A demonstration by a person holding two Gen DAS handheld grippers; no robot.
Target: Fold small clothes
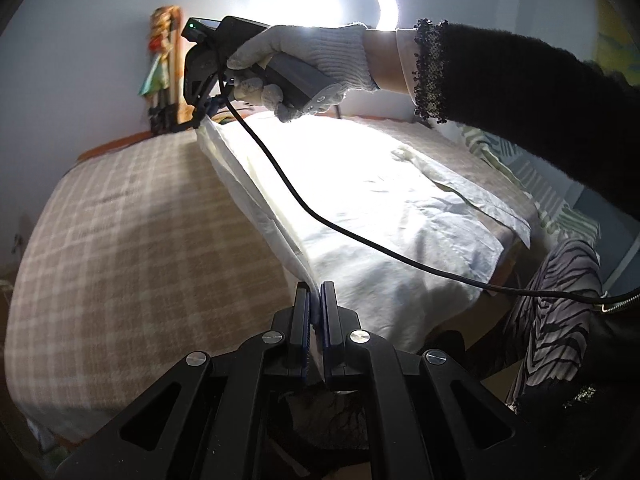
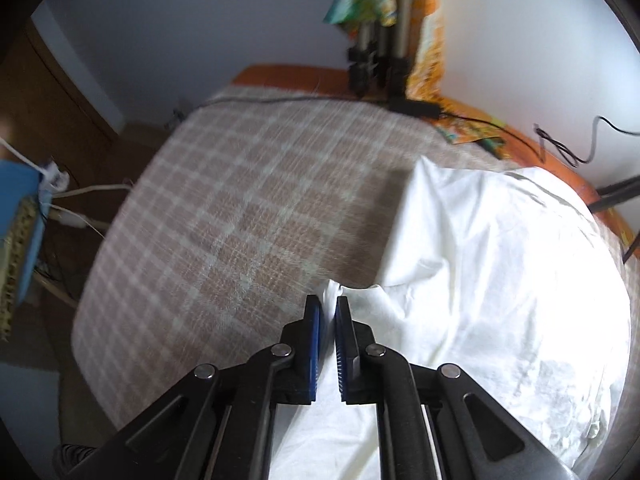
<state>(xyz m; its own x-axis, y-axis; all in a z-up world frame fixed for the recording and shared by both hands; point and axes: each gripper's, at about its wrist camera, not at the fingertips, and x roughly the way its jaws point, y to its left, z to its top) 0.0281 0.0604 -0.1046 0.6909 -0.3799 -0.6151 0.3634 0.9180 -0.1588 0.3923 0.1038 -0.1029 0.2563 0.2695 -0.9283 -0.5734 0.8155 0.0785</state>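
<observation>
A white garment (image 1: 360, 208) lies spread on a checked beige cloth (image 1: 132, 240) that covers the table. Its left edge is lifted off the cloth between my two grippers. My left gripper (image 1: 317, 300) is shut on the near end of that edge, with white fabric pinched between its blue pads. At the far end of the same edge, my right gripper (image 1: 202, 114), held by a gloved hand (image 1: 304, 64), grips the far corner. In the right wrist view the right gripper (image 2: 329, 308) is shut on a fold of the white garment (image 2: 500, 280).
A bright ring light (image 1: 360, 4) glares above the far side. Tripod legs (image 2: 380, 64) and a colourful cloth stand at the table's far edge. A black cable (image 1: 360, 236) drapes across the garment. A striped sleeve (image 1: 560, 320) is at right. Cables and a blue box (image 2: 20, 216) lie on the floor.
</observation>
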